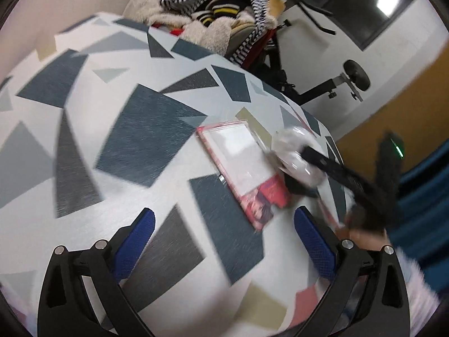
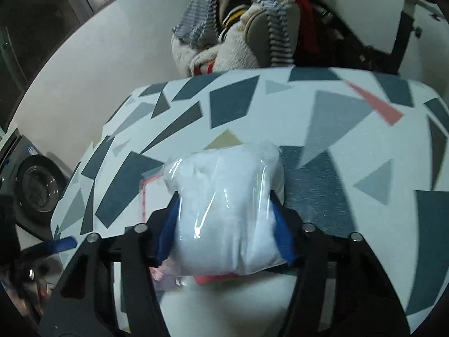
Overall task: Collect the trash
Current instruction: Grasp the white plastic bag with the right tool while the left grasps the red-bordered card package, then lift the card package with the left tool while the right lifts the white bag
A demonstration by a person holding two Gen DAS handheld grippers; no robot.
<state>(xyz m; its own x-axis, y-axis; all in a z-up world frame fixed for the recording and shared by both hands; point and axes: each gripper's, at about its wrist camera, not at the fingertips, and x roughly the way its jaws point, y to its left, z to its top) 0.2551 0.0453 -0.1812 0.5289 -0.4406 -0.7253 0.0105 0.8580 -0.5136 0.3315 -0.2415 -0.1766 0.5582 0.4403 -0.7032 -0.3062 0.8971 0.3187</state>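
Note:
My right gripper [image 2: 226,216] is shut on a clear plastic bag stuffed with white material [image 2: 224,207], held just above the patterned table [image 2: 350,146]. In the left wrist view the same bag [image 1: 294,154] and the right gripper [image 1: 306,151] are over the right end of a flat pink and white packet [image 1: 241,168] lying on the table. The packet also shows under the bag in the right wrist view [image 2: 147,191]. My left gripper [image 1: 224,230] is open and empty, low over the table [image 1: 140,129], with the packet just ahead of its right finger.
A chair piled with striped and fleecy clothes [image 1: 213,14] stands behind the table. An exercise bike [image 1: 350,78] is at the back right. A washing machine [image 2: 36,185] stands left of the table. The table edge curves away to the right [image 1: 336,151].

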